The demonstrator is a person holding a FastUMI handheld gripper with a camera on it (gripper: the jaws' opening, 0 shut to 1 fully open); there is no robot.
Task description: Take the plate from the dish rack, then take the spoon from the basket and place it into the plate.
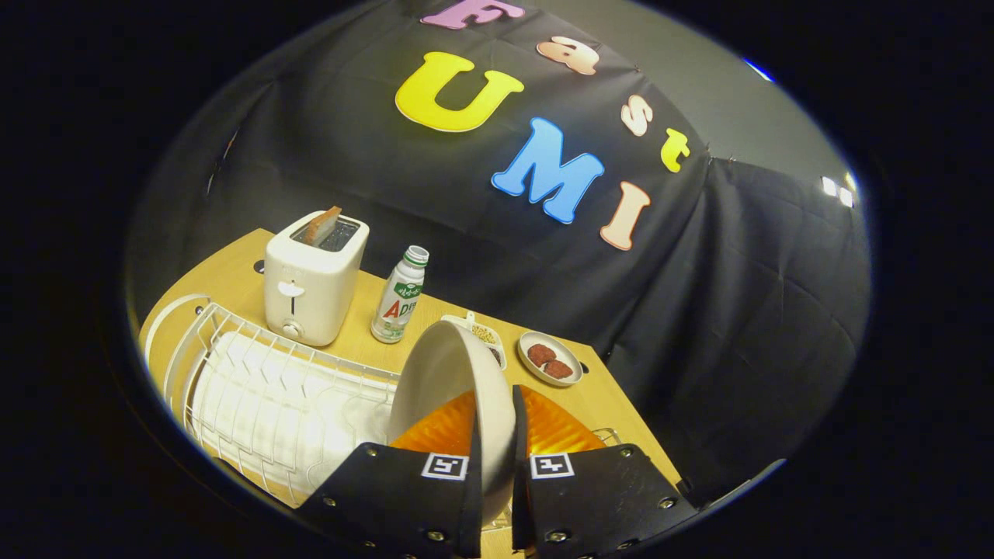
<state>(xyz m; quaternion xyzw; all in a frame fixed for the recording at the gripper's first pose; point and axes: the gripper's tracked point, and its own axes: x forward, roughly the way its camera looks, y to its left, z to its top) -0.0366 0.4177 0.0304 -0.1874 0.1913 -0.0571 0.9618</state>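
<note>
A smooth, round, cream-white plate (458, 388) is held on edge, its rim clamped between the two fingers (497, 466), which are closed almost fully with just the rim's thickness between them. The plate is seen raised above the white wire dish rack (272, 404), whose thin bars form a curved grid over a white tray. Behind the plate an orange, ribbed, glossy object (555, 431) is partly hidden, and its kind cannot be made out. The rack stands on a light wooden desk (388, 310). Beyond the rack a boxy white toaster (312, 283) is seen with a slice of toast (322, 225) standing in one slot. Beside it stands a white plastic bottle (398, 297) with a green cap. Further along lies a small dish (550, 359) with two reddish pieces, and a white tray (485, 338) is largely covered by the plate.
</note>
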